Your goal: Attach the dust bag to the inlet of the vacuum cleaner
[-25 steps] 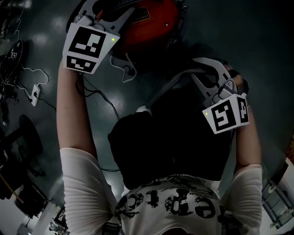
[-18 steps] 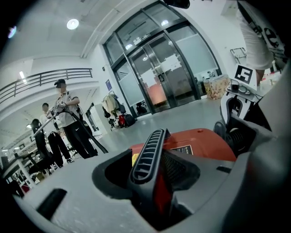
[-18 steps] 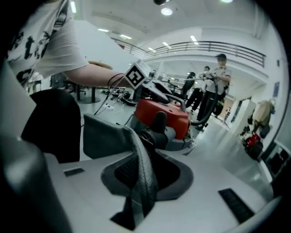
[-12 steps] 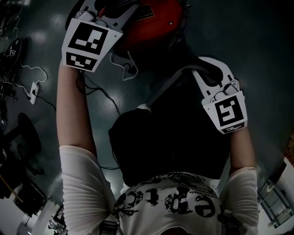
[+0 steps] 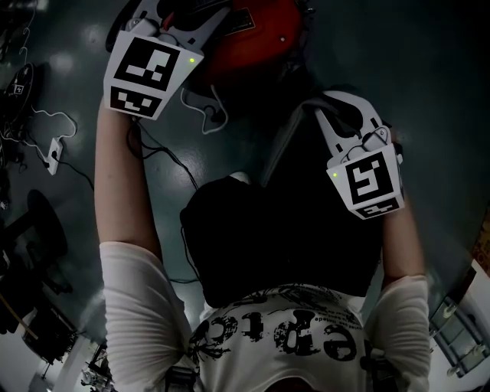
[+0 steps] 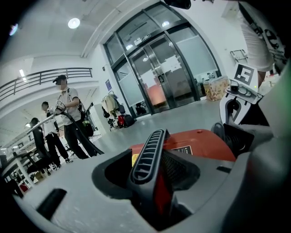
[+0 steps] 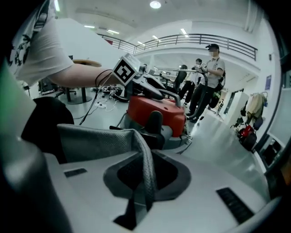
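The red vacuum cleaner (image 5: pixel 253 34) sits on the dark floor at the top of the head view. My left gripper (image 5: pixel 191 21) is at the vacuum's left side, shut on its black ribbed handle (image 6: pixel 148 154), with the red body (image 6: pixel 200 143) behind it. My right gripper (image 5: pixel 337 115) is lower right of the vacuum and shut on the edge of the grey fabric dust bag (image 7: pixel 100 141). That bag shows as a grey strip (image 5: pixel 282 145) in the head view. The vacuum (image 7: pixel 157 113) lies just beyond the bag in the right gripper view. Its inlet is hidden.
White cables and a power strip (image 5: pixel 55 157) lie on the floor at the left, and a white cable (image 5: pixel 207 115) loops beside the vacuum. A black chair base (image 5: pixel 38 230) stands lower left. Several people (image 6: pixel 68 118) stand in the background before glass doors (image 6: pixel 168 73).
My right gripper has moved left and slightly up toward the vacuum, with the dust bag still in it. The left gripper has stayed on the handle.
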